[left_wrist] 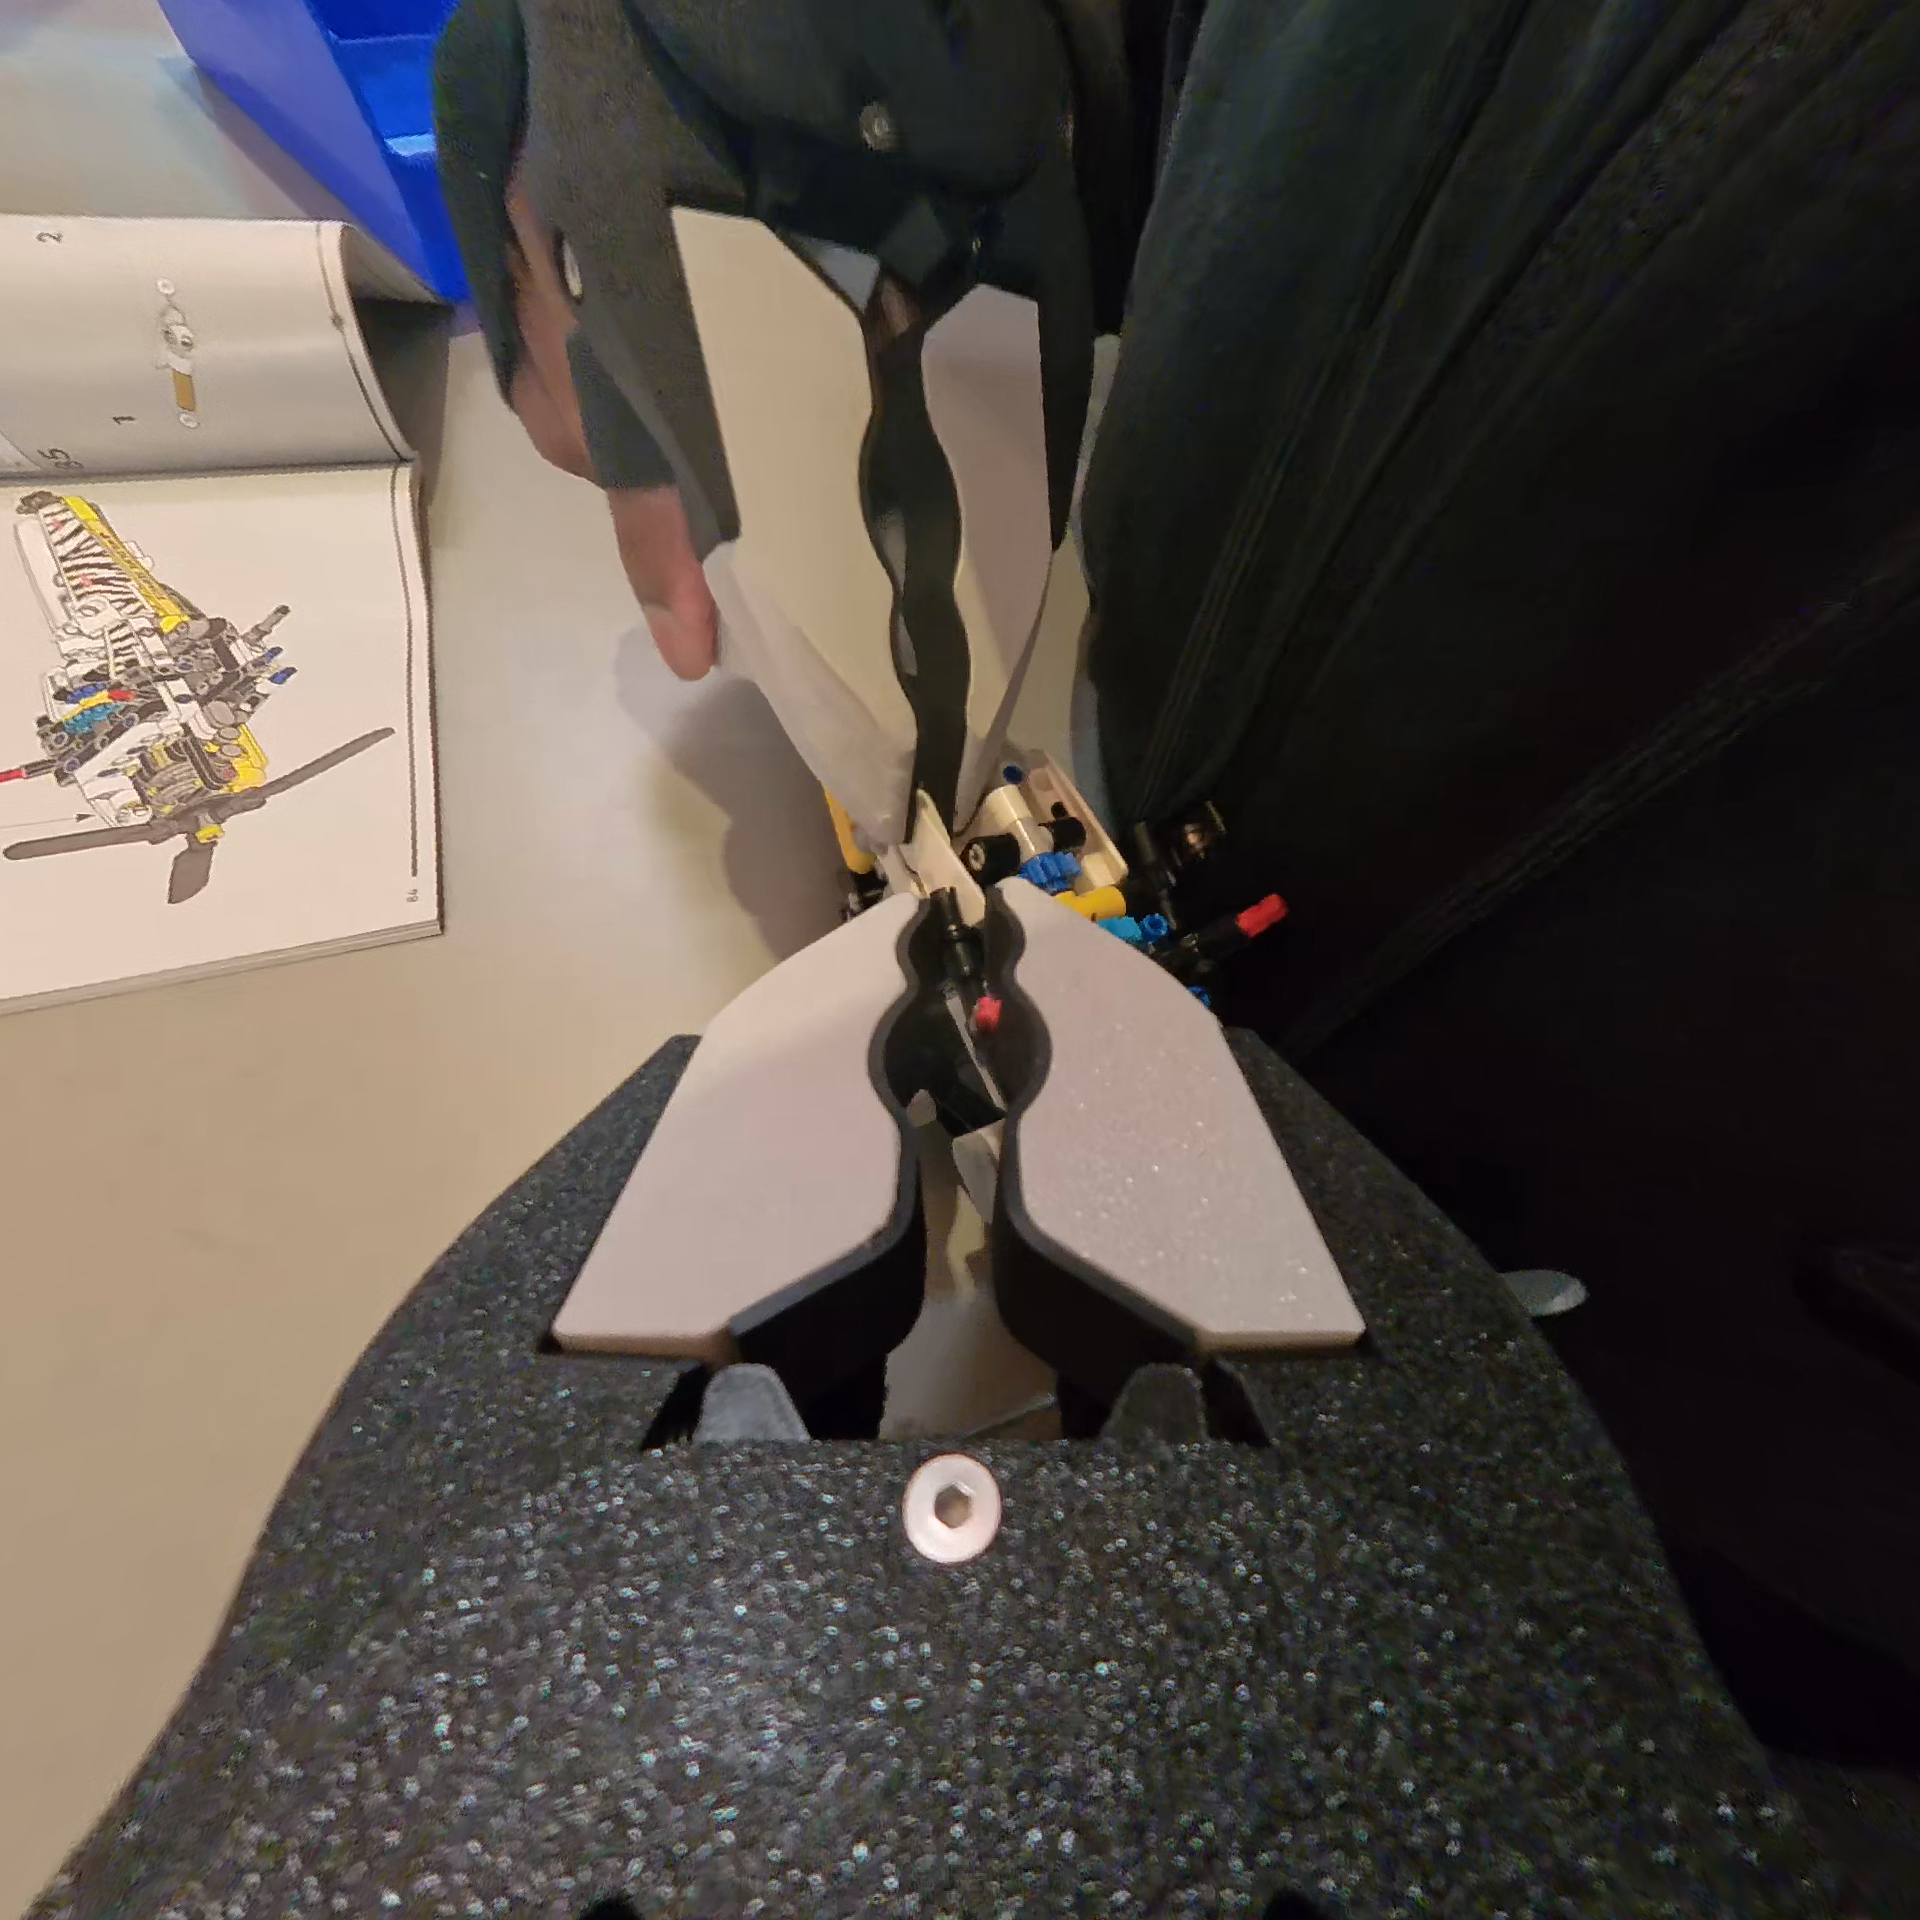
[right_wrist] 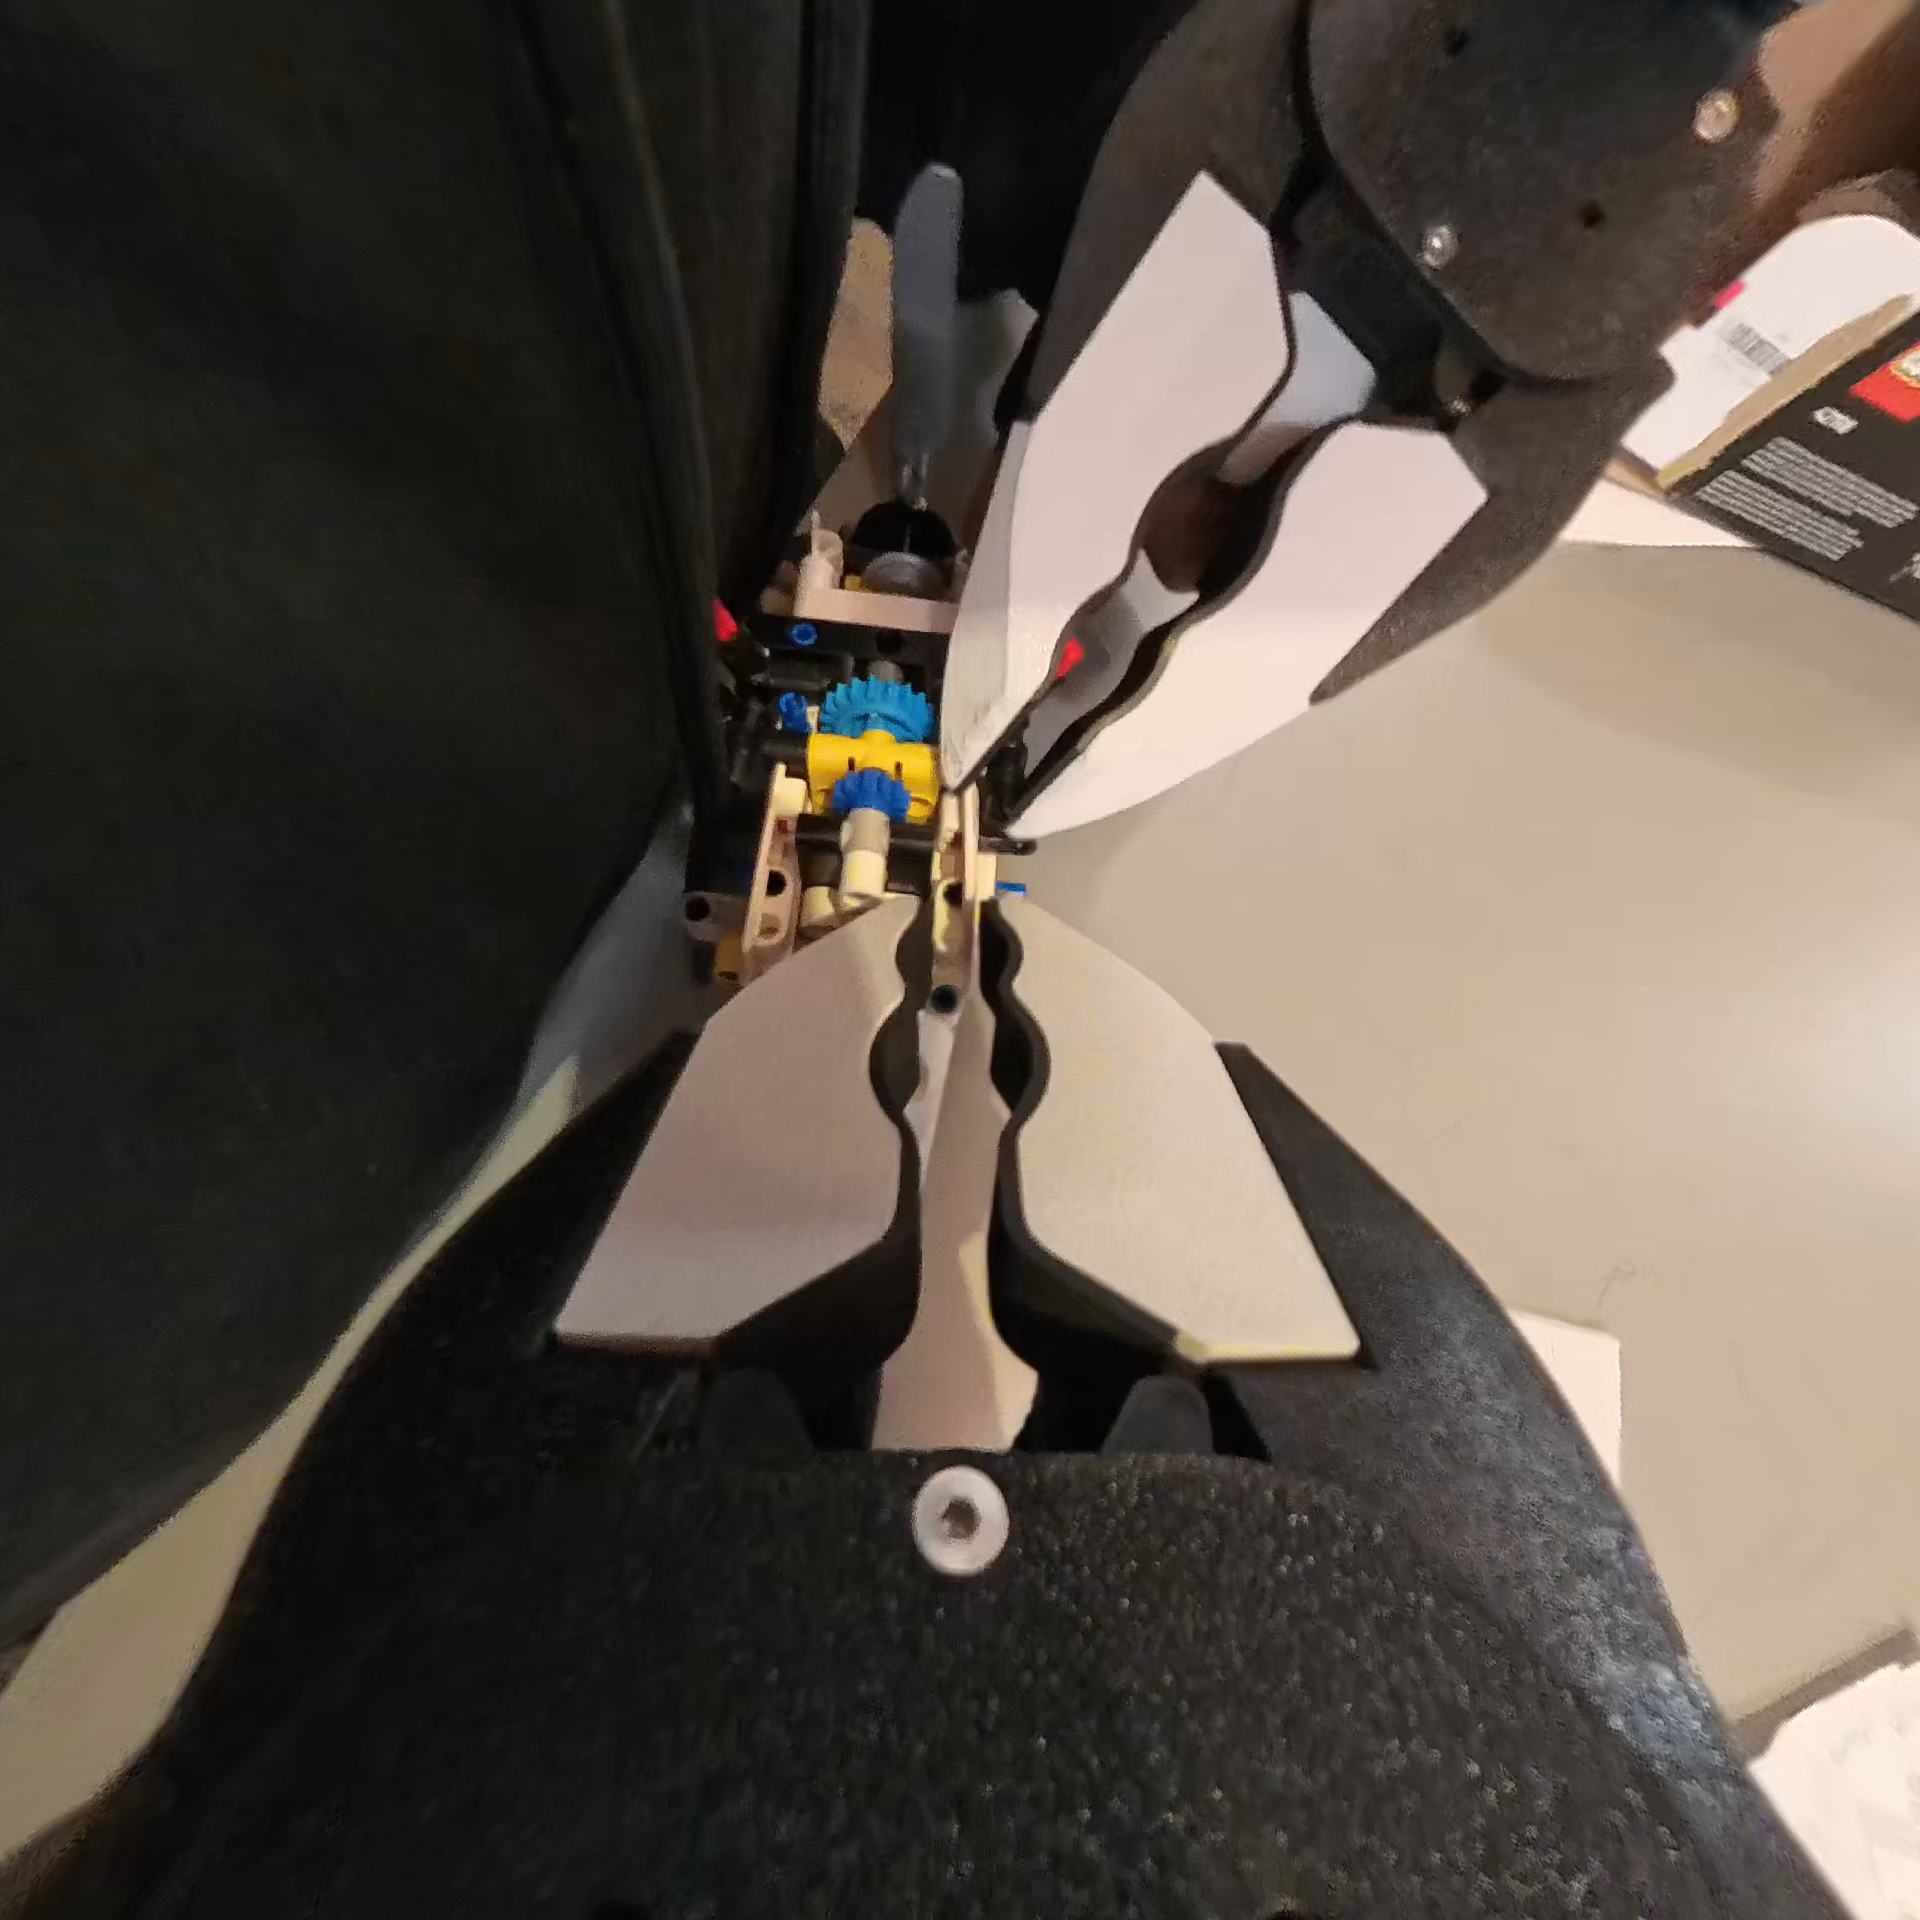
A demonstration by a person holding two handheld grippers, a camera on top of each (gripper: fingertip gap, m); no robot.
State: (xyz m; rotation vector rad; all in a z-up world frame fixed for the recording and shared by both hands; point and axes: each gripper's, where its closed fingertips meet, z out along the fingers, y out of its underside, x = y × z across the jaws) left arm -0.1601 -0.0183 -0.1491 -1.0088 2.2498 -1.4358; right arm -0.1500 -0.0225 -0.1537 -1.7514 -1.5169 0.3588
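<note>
Holding on tight, the left gripper (left_wrist: pixel 961 935) is almost closed, and its two grey fingers (left_wrist: pixel 821 1091) pinch a thin black rod with a red tip (left_wrist: pixel 985 1010). The rod runs along the narrow gap between the fingers and pokes out past their tips.

Just past those tips sits a toy model made of building pieces (right_wrist: pixel 842 769). It has a cream beam, a yellow block, blue gear wheels and black pins. It is up off the grey table (left_wrist: pixel 312 1195), between the two grippers.

The right gripper (right_wrist: pixel 961 925) is almost closed too. Its pads press on a flat cream beam (right_wrist: pixel 951 940) at the near edge of the model. The blue gears (right_wrist: pixel 873 707) and the yellow block (right_wrist: pixel 868 764) are just to the left of its tips.

In the left wrist view the right gripper comes in from above and meets the model on its far side.

Well off to the left of the left gripper, an open instruction book (left_wrist: pixel 208 623) lies on the table, with a blue bin (left_wrist: pixel 343 114) past it. A dark piece of clothing (left_wrist: pixel 1507 520) fills the right side. Far to the right of the right gripper is a cardboard box (right_wrist: pixel 1808 447).
</note>
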